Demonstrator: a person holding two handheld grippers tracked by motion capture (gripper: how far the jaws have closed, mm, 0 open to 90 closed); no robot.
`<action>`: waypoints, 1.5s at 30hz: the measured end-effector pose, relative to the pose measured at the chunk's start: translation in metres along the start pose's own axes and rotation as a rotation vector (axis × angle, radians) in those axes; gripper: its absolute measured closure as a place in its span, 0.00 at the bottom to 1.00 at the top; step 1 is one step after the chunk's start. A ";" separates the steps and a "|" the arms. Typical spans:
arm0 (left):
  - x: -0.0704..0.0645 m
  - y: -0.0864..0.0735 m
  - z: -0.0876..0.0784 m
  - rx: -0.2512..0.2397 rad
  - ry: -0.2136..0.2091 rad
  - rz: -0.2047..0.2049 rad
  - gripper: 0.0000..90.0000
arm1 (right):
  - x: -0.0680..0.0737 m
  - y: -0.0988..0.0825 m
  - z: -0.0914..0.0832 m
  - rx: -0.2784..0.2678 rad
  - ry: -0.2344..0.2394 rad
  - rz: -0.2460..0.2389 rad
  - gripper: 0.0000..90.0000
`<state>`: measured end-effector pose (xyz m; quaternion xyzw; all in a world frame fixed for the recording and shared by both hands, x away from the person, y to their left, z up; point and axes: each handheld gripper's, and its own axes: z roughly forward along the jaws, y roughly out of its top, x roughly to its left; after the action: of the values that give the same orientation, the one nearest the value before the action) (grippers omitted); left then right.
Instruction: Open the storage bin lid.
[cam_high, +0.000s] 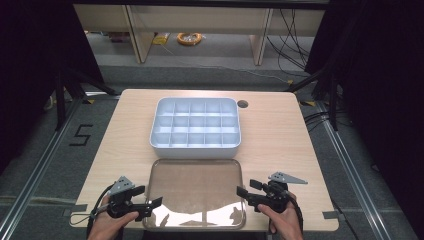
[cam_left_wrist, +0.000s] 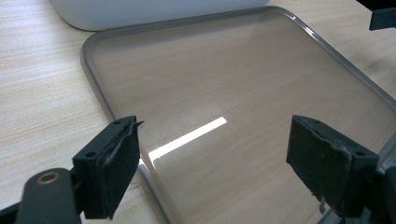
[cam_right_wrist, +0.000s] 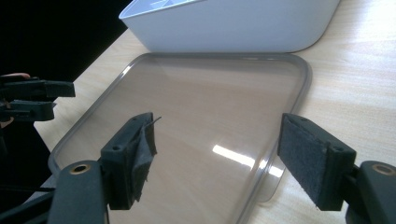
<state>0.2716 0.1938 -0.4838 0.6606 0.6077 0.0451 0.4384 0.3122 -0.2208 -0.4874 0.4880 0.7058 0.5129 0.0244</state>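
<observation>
I have the flat, clear plastic lid with rounded corners (cam_high: 195, 192) lying on the pale wooden desk (cam_high: 280, 135), right at the near edge, between my two hands. Just behind it, very near or touching, sits the white plastic box with many small compartments (cam_high: 195, 127), and every one looks empty. My left tongs (cam_high: 152, 205) sit at the lid's near left corner and my right tongs (cam_high: 245, 194) at its right edge. Both are spread wide and hold nothing. In the left gripper view the thin raised rim (cam_left_wrist: 100, 93) runs all round the lid. I think the lid is light and a bit bendy, so it may sag if I lift it from one side alone. It looks smooth and shiny, so it could slip out of the pads. I would pinch the rim on both sides, one tongs each, and lift it level. It lies flat on the desk, so getting a pad under the edge may be hard.
</observation>
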 end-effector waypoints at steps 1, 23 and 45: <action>-0.001 -0.001 -0.001 -0.004 0.009 -0.007 0.19 | -0.002 0.000 0.000 -0.008 0.003 -0.033 0.31; 0.014 -0.002 -0.003 -0.029 -0.099 0.379 0.17 | 0.014 -0.010 -0.012 0.003 0.035 -0.104 0.18; 0.007 -0.016 -0.012 -0.038 -0.099 0.438 0.17 | 0.023 -0.026 -0.022 0.035 0.054 -0.137 0.18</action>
<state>0.2542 0.2042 -0.4902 0.7698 0.4266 0.1185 0.4598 0.2713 -0.2199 -0.4860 0.4251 0.7467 0.5106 0.0321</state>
